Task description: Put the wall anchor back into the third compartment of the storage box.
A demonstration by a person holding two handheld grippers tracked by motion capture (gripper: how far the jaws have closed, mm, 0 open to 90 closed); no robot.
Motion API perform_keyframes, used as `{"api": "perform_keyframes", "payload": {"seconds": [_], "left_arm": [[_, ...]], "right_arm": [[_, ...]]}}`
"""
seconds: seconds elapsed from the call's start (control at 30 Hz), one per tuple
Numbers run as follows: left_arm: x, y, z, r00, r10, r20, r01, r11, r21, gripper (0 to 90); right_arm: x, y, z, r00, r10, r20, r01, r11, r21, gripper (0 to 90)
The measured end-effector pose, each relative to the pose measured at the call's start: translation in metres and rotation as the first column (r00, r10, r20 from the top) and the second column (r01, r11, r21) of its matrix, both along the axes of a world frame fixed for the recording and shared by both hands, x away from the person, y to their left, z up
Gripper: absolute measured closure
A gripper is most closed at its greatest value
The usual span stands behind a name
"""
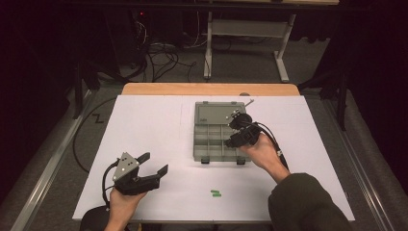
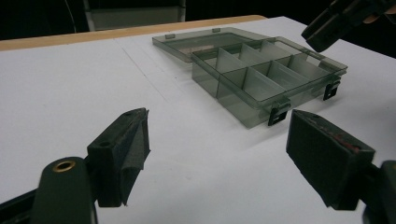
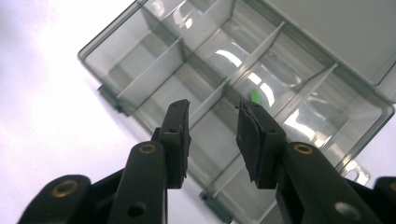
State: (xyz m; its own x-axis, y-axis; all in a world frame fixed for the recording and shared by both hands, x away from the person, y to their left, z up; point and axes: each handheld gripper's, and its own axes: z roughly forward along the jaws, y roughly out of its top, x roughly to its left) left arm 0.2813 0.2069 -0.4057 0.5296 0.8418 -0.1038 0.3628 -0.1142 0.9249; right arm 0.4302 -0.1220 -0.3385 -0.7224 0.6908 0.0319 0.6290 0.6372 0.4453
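Note:
A grey see-through compartment box point(image 1: 211, 144) lies open mid-table, its lid point(image 1: 216, 113) folded flat behind it. My right gripper point(image 1: 233, 132) hovers over the box's right compartments point(image 3: 187, 74), jaws parted with nothing between them. A small green piece point(image 3: 255, 96) lies in a compartment just beyond its fingertips. Two more small green pieces point(image 1: 215, 193) rest on the white sheet near the front edge. My left gripper point(image 1: 155, 163) is held low at the front left, wide open and empty, facing the box point(image 2: 261, 77). The right gripper's tip point(image 2: 327, 28) shows over the box's far corner.
A white sheet point(image 1: 159, 130) covers the table, whose wooden edge point(image 1: 207, 89) shows at the back. The box's black latches point(image 2: 278, 115) face the front. Cables and a metal stand point(image 1: 208, 48) are on the floor behind the table.

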Motion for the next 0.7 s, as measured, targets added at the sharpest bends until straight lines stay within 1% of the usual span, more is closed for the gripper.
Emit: {"api": "perform_keyframes", "payload": {"seconds": [0.03,0.17,0.3,0.4,0.5,0.53,0.7], "left_arm": [[0.000,0.000,0.000,1.0000,0.001,0.001,-0.001,1.0000,-0.002,21.7],[-0.001,0.000,0.001,1.0000,0.002,0.009,-0.002,1.0000,-0.001,21.6],[-0.001,0.000,0.001,0.9999,0.003,0.013,-0.003,1.0000,0.000,21.3],[-0.001,0.000,0.001,0.9999,0.000,0.013,0.000,1.0000,0.004,21.2],[0.000,-0.001,0.000,0.9999,0.005,0.010,-0.005,1.0000,0.004,21.2],[0.000,-0.001,0.000,1.0000,0.004,0.009,-0.004,1.0000,0.009,21.1],[0.000,-0.001,0.000,0.9999,0.000,0.012,0.000,1.0000,0.005,21.2]], "right_arm": [[-0.002,-0.001,-0.001,1.0000,0.006,0.004,-0.006,1.0000,0.006,64.5],[-0.010,-0.004,-0.003,1.0000,-0.005,0.006,0.005,0.9999,0.014,63.0],[-0.018,-0.008,0.000,0.9997,-0.006,0.024,0.005,0.9995,0.032,62.4],[-0.024,-0.010,0.001,0.9995,-0.007,0.031,0.006,0.9994,0.035,62.1],[-0.031,-0.011,0.000,0.9993,0.010,0.035,-0.012,0.9988,0.047,62.2],[-0.033,-0.011,0.000,0.9991,0.017,0.038,-0.019,0.9988,0.046,62.2],[-0.044,-0.011,-0.003,0.9982,0.041,0.043,-0.043,0.9981,0.043,62.3]]}}
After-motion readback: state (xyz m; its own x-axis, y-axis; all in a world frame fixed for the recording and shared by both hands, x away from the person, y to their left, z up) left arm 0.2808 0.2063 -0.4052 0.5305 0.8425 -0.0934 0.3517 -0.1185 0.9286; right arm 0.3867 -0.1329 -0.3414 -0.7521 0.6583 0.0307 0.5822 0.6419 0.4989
